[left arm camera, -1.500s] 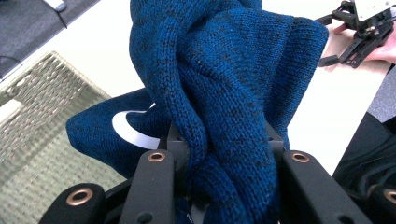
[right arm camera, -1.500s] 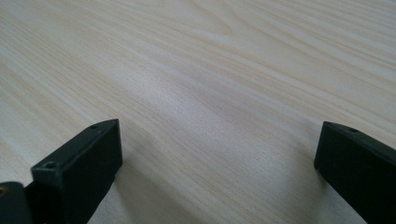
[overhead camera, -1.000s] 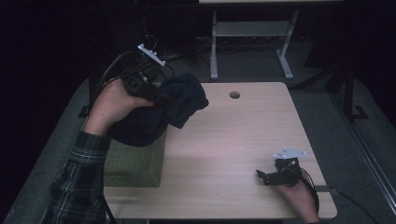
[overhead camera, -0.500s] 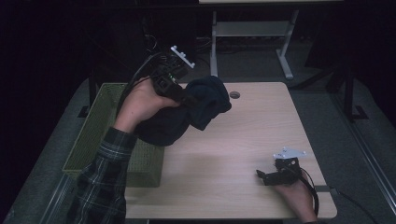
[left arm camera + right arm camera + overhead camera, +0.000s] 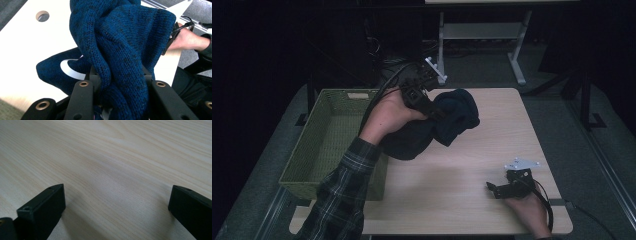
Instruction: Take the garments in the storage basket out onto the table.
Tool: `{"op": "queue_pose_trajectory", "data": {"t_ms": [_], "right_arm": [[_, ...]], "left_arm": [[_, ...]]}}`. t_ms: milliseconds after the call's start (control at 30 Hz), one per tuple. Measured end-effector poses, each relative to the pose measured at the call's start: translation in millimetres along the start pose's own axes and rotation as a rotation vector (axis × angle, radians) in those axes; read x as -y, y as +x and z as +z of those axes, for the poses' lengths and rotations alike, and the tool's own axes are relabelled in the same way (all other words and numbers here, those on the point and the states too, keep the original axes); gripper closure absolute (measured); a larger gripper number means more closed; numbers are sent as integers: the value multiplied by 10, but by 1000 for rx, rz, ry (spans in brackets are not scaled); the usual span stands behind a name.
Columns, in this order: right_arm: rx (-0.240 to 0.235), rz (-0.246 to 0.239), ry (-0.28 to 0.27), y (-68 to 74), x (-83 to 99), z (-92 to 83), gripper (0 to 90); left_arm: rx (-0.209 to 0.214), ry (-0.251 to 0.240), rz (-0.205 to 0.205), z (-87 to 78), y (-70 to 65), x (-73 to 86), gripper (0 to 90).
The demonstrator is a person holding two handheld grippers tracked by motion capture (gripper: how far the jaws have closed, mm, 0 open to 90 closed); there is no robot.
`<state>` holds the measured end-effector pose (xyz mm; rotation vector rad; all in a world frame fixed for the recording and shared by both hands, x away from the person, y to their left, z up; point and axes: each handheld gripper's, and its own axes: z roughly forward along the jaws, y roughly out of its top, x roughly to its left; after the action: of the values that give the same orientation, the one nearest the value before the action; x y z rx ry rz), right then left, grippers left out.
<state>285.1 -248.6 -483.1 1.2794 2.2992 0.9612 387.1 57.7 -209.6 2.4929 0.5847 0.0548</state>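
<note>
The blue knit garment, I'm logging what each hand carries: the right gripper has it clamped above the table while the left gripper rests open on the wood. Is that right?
The sides are swapped. The left gripper has the blue knit garment clamped above the table, as the left gripper view shows, while the right gripper rests open on the wood.

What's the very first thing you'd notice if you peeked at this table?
The big dark blue knitted garment, bunched up and held above the wooden table by the left tongs, near the table's far left. Right beside it, off the table's left edge, sits a green woven basket. Down at the near right corner, the right tongs rest on the bare wood with their jaws wide apart.
</note>
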Motion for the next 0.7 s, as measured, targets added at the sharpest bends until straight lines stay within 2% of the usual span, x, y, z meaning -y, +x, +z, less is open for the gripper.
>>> {"op": "queue_pose_trajectory", "data": {"t_ms": [167, 333, 467, 700], "right_arm": [[0, 0, 0, 0, 0, 0, 7], [1, 1, 0, 0, 0, 1, 7], [1, 1, -1, 0, 0, 1, 7], [1, 0, -1, 0, 0, 0, 7]], "left_arm": [[16, 2, 7, 137, -48, -67, 674], [31, -7, -11, 298, -96, -109, 674], [54, 12, 1, 435, -124, -134, 674], [91, 18, -7, 692, -174, -162, 674]]}}
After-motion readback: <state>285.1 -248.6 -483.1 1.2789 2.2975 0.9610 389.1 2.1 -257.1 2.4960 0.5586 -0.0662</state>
